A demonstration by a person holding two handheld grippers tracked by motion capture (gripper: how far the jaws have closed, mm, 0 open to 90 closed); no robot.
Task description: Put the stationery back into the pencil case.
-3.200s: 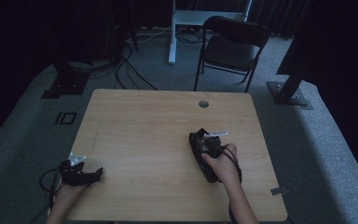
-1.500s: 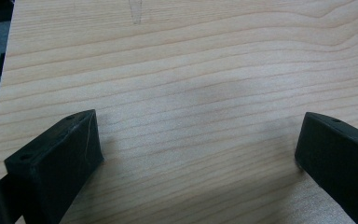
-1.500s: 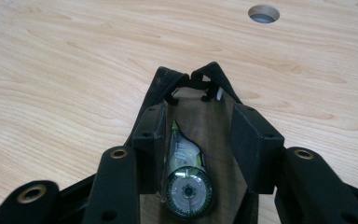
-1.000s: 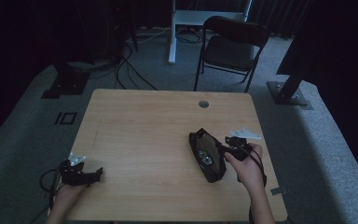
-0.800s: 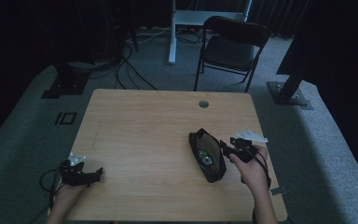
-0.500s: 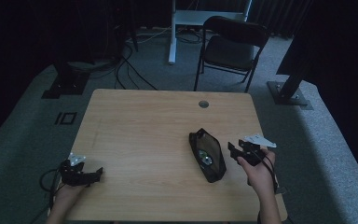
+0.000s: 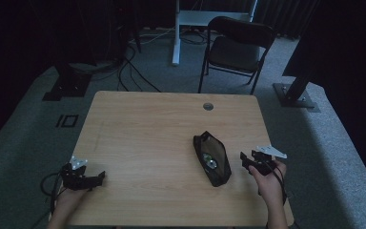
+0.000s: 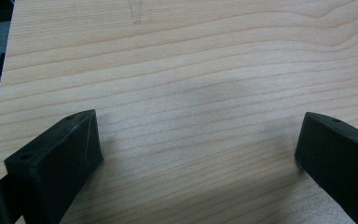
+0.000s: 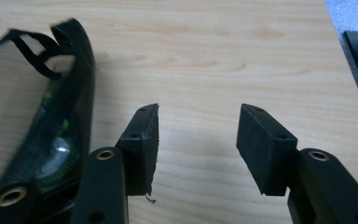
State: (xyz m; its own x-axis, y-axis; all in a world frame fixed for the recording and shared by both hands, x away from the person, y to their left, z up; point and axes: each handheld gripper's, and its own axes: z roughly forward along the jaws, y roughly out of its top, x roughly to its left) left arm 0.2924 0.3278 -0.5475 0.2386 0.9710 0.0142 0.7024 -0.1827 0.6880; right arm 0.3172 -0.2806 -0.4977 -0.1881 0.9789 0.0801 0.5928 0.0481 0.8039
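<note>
A black mesh pouch (image 7: 212, 160) lies unzipped on the wooden table (image 7: 147, 129), right of centre, with a silver and green object inside; in the right gripper view the pouch (image 9: 42, 121) lies at the left. My right gripper (image 7: 246, 162) sits just right of the pouch, apart from it. Its jaws have just been opening, and the right gripper (image 9: 199, 116) is open over bare wood with nothing between the pads. My left gripper (image 7: 97, 177) rests near the table's front left corner. The left gripper (image 8: 198, 126) is wide open over bare wood.
A round cable hole (image 7: 208, 106) sits near the table's far edge. Behind the table stand a black folding chair (image 7: 236, 47) and a white desk leg (image 7: 175, 33). Cables (image 7: 124, 67) lie on the grey carpet at the far left.
My right gripper has come away from the pouch, moving right and lower toward the table's right edge. The pouch stays where it was. The left gripper has not moved.
</note>
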